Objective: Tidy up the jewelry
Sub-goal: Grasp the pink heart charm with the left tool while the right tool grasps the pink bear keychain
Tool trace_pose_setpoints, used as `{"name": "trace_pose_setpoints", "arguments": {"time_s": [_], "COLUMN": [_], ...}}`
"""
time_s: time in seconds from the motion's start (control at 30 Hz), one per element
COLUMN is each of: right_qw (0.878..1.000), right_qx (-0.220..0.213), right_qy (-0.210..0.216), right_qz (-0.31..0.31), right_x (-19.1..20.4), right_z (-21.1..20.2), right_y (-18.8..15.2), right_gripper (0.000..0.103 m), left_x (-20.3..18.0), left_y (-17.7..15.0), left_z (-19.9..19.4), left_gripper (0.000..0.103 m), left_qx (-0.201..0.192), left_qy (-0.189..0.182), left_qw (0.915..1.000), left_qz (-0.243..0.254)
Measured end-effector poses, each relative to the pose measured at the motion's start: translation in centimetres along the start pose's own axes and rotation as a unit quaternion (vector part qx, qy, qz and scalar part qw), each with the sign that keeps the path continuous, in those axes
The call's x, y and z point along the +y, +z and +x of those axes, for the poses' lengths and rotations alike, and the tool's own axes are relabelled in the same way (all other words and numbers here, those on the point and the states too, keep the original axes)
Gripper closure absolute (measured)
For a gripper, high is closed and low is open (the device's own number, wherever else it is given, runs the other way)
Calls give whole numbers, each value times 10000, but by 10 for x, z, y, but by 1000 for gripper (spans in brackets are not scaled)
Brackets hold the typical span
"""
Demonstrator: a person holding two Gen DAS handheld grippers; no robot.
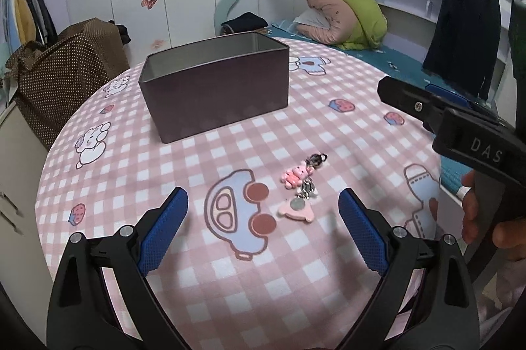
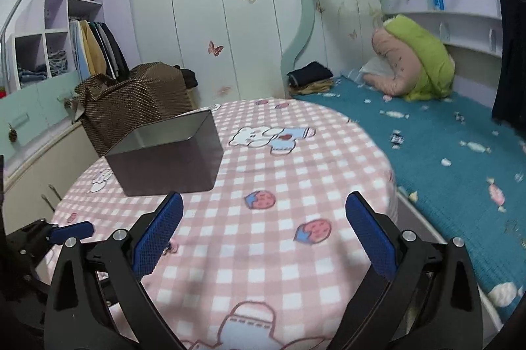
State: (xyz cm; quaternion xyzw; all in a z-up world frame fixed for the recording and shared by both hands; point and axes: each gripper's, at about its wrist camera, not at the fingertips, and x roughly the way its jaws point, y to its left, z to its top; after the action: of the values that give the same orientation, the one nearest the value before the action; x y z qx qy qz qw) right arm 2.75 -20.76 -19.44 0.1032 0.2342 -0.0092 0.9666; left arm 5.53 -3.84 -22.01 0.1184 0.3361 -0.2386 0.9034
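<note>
- A pink-and-white checked cloth (image 1: 263, 267), printed with pale blue cars, white bears and strawberries, covers the counter.
- The open tin (image 1: 213, 100) shows dark purple-brown walls and a silver-grey inside.
- The keychain charms (image 1: 297, 188) are pink.
- Blue textured pads line the black fingers (image 1: 164, 231).
- The bed (image 2: 460, 159) wears teal with a sweets print.
- A brown bag (image 2: 131, 106) carries white dots.

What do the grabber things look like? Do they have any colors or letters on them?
Each gripper is black, with two fingers that spread like a V. The left gripper and right gripper both have bumpy blue pads and round silver bolts. The right gripper's black body has pale letters, DAS.
</note>
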Motion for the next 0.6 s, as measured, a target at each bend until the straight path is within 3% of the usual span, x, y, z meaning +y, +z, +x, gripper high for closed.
{"name": "trace_pose_setpoints", "arguments": {"time_s": [0.07,0.2,0.23,0.37,0.6], "right_qw": [9999,9997,9997,9996,9984], "right_qx": [32,74,94,105,315], "right_qy": [21,123,145,208,338], "right_qz": [-114,-178,-179,-188,-329], "right_x": [3,7,8,8,15], "right_z": [1,1,1,1,6], "right_y": [-2,-6,-7,-10,-10], "right_gripper": [8,8,8,7,8], "left_x": [-3,-5,-6,-12,-5], "left_y": [-2,-3,-3,-3,-2], "left_z": [1,7,7,5,2], "left_gripper": [42,67,78,80,80], "left_qx": [31,146,154,104,43], "left_qy": [30,-72,-122,-88,-104], "left_qw": [10000,9999,9998,9997,9999], "left_qz": [82,29,56,192,-71]}}
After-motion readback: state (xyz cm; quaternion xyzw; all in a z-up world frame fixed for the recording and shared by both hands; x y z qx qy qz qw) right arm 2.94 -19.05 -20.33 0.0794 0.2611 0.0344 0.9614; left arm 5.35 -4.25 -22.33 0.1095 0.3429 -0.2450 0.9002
